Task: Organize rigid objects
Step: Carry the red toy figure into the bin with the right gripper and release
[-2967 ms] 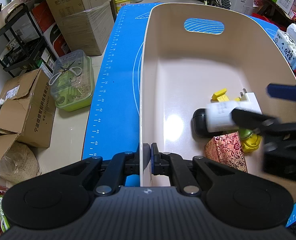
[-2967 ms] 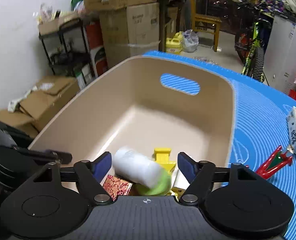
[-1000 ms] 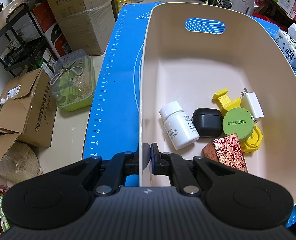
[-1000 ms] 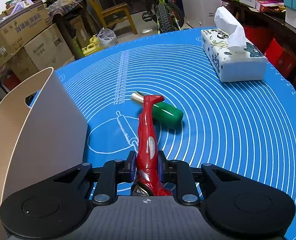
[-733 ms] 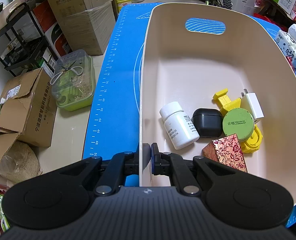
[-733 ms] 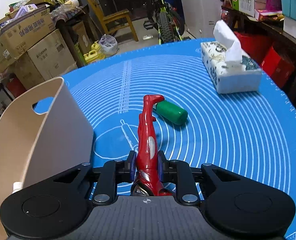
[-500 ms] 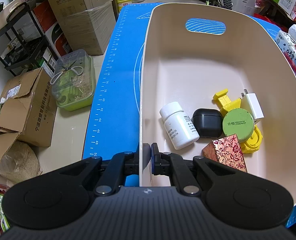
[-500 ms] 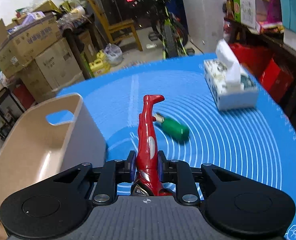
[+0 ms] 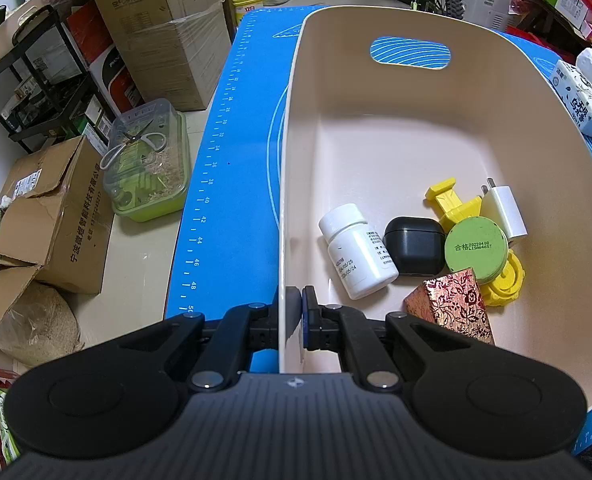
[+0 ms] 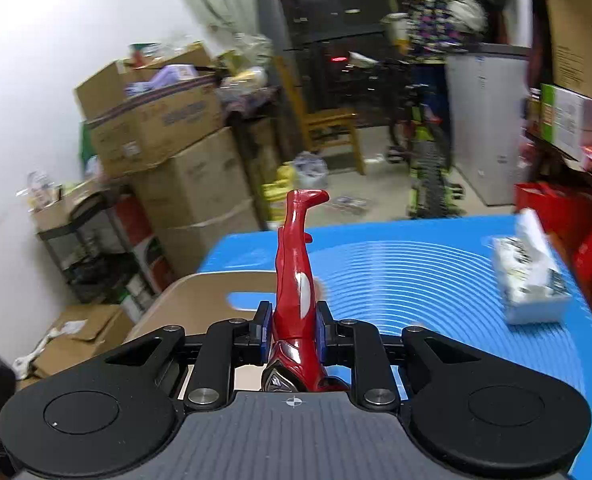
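Black left gripper (image 9: pixel 294 312), ribbed grey housing, silver screws (blue pads), round discs

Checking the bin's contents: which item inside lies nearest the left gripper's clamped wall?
The white pill bottle, lying on its side closest to the left gripper; the others sit farther right.

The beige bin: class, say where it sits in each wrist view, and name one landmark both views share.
Left wrist view: the beige bin fills the centre and right, its near wall clamped by the left gripper.
Right wrist view: only its handle end shows, lower left, behind the red toy figure in the right gripper.
Shared landmark: the tissue box on the blue mat.
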Action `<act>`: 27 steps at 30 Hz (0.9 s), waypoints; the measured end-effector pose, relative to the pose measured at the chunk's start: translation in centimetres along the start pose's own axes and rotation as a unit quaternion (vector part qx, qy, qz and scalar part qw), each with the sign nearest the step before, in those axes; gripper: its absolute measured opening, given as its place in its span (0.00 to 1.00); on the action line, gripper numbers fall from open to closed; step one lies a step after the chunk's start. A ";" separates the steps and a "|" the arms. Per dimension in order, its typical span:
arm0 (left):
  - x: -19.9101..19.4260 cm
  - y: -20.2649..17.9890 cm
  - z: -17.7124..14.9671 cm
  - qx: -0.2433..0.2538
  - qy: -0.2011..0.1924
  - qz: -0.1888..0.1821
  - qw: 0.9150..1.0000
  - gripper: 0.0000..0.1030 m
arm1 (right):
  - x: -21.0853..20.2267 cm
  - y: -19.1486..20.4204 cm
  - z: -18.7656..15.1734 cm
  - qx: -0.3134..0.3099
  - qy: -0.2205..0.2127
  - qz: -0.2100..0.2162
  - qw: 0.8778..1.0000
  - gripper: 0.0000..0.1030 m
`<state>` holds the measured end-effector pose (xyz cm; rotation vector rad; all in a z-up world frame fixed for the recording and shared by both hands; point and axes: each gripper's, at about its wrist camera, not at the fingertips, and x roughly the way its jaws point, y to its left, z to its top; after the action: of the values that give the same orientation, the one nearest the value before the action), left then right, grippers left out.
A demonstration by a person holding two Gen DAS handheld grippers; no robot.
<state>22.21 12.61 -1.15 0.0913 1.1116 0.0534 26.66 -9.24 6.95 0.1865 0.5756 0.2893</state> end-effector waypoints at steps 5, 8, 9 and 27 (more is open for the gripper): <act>0.0 0.0 0.0 0.000 0.000 0.000 1.000 0.08 | 1.3 2.9 -0.3 -0.032 0.016 0.027 0.999 0.29; 0.0 0.0 0.0 0.000 0.000 0.000 1.000 0.08 | 2.1 4.2 -0.7 -0.047 0.032 0.039 0.998 0.29; 0.0 0.0 0.0 0.000 0.000 -0.001 1.000 0.08 | 2.5 4.7 -0.9 -0.053 0.039 0.042 0.997 0.29; 0.1 -0.2 -0.1 0.001 0.000 0.000 1.000 0.08 | 8.2 8.4 -6.9 -0.137 0.204 0.052 0.968 0.35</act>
<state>22.22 12.39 -1.31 0.0945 1.1115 0.0526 27.55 1.99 -0.81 -0.1153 0.9257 0.5124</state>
